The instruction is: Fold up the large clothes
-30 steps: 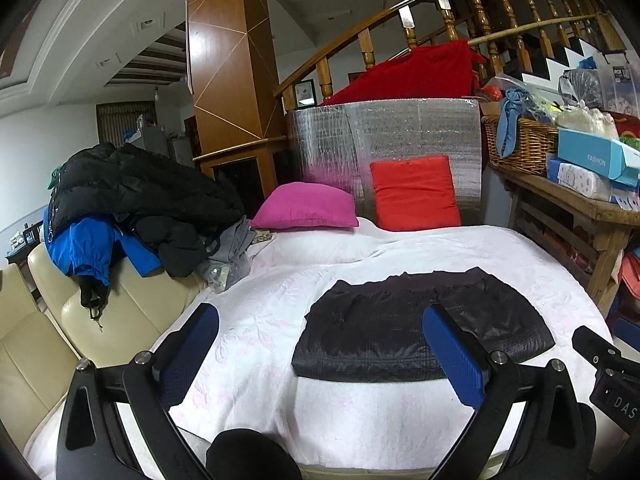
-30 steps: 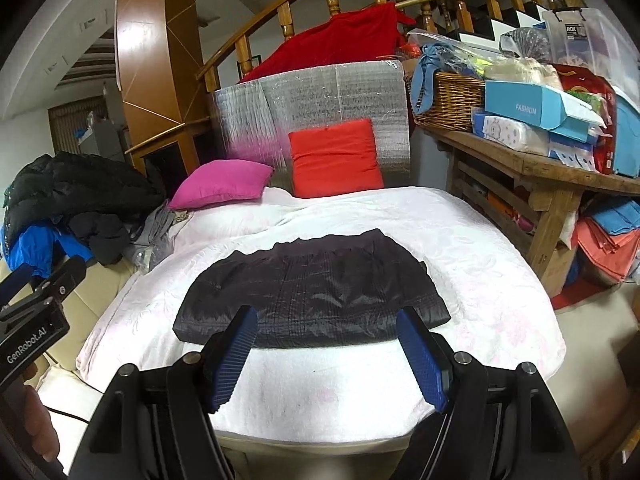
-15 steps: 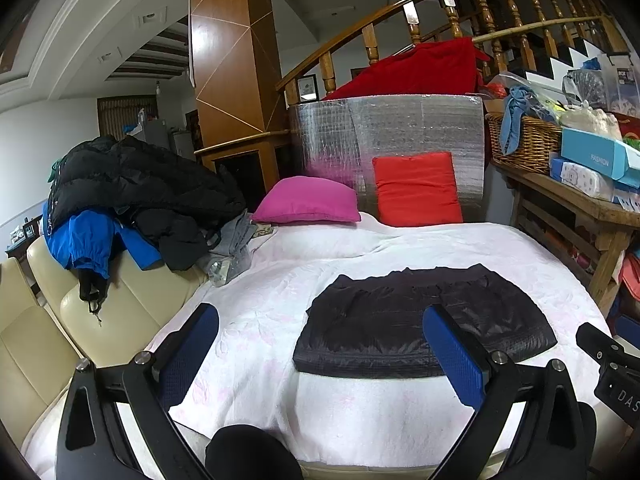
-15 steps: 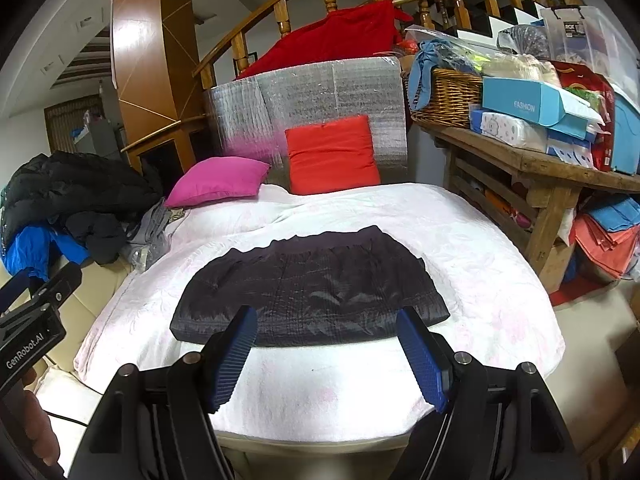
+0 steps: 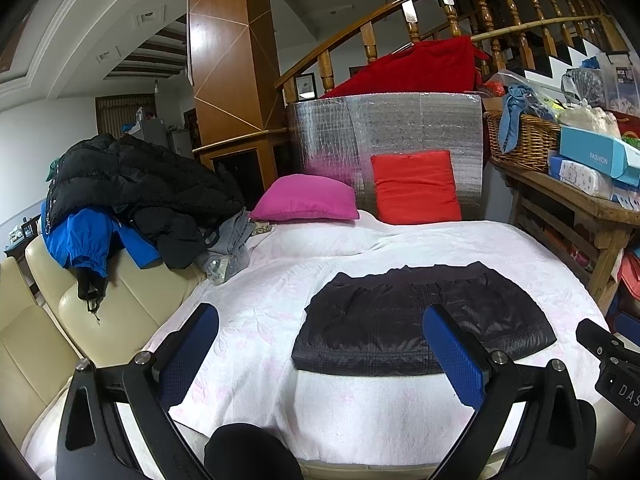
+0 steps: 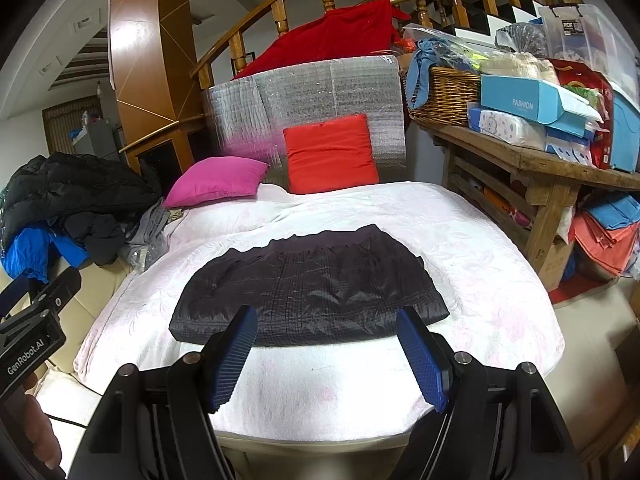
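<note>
Lying flat, folded black garment (image 6: 308, 288) runs crosswise on the bed (image 6: 460, 240)

A bed (image 6: 472, 248) covered with a white spread faintly patterned in pink fills the middle of both views. A folded dark quilted garment (image 6: 312, 284) lies flat on it, near the front edge, its long side running across the bed. At the far end a magenta cushion (image 6: 216, 180) lies tilted on the spread, and just beside it a red cushion (image 6: 330, 154) stands upright against a silver foil-faced panel (image 6: 320, 84). A grey garment (image 5: 232, 240) spills onto the bed's left edge.
</note>
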A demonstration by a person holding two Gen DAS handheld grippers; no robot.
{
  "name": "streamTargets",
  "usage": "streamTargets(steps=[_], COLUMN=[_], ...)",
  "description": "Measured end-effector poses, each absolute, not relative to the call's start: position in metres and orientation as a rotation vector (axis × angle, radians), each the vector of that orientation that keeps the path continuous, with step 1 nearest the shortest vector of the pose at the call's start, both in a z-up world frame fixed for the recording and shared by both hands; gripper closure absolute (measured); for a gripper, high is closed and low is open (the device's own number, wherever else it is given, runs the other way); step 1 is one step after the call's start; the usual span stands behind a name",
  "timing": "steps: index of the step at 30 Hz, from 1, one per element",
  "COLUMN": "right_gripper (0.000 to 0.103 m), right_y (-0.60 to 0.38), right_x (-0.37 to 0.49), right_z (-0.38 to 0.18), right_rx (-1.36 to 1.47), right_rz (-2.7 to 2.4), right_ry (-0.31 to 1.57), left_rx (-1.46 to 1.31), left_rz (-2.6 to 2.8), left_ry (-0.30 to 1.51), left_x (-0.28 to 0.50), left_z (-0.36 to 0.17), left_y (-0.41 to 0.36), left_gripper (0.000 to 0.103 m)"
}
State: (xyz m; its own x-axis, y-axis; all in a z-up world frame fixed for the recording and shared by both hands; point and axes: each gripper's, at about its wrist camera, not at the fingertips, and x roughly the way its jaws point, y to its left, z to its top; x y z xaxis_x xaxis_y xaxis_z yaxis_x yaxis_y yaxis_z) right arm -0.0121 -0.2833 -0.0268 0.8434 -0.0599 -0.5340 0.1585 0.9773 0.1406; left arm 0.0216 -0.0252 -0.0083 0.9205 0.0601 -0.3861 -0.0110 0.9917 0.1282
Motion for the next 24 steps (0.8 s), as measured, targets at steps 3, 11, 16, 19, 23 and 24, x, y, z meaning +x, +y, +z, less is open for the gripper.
streamTargets(steps=[3, 11, 16, 19, 23, 24], right_gripper=[0.028, 0.028, 0.027, 0.027, 0.027, 0.027], right_y=[-0.283, -0.282, -0.28, -0.278, -0.275, -0.274], right_x=[-0.012, -0.009, -0.003, 0.003, 0.01, 0.011], right_z=[-0.027, -0.028, -0.028, -0.026, -0.025, -0.025], right_rx=[0.181, 0.177, 0.174, 0.174, 0.162, 0.159], right_rz=[-0.119, -0.128, -0.134, -0.136, -0.14, -0.139], right_ry=[0.557, 0.559, 0.563, 0.564, 0.565, 0.567], left_rx=[0.124, 0.118, 0.121, 0.122, 0.126, 0.13], left_rz=[0.037, 0.04, 0.037, 0.033, 0.033, 0.032], left_ry=[0.4, 0.402, 0.407, 0.411, 0.413, 0.413], left_x=[0.022, 0.024, 0.027, 0.031, 0.033, 0.034], left_z=[-0.008, -0.01, -0.011, -0.011, -0.011, -0.011], left_y=[-0.025, -0.023, -0.023, -0.022, -0.022, -0.022], left_gripper=[0.001, 0.001, 0.001, 0.001, 0.001, 0.001])
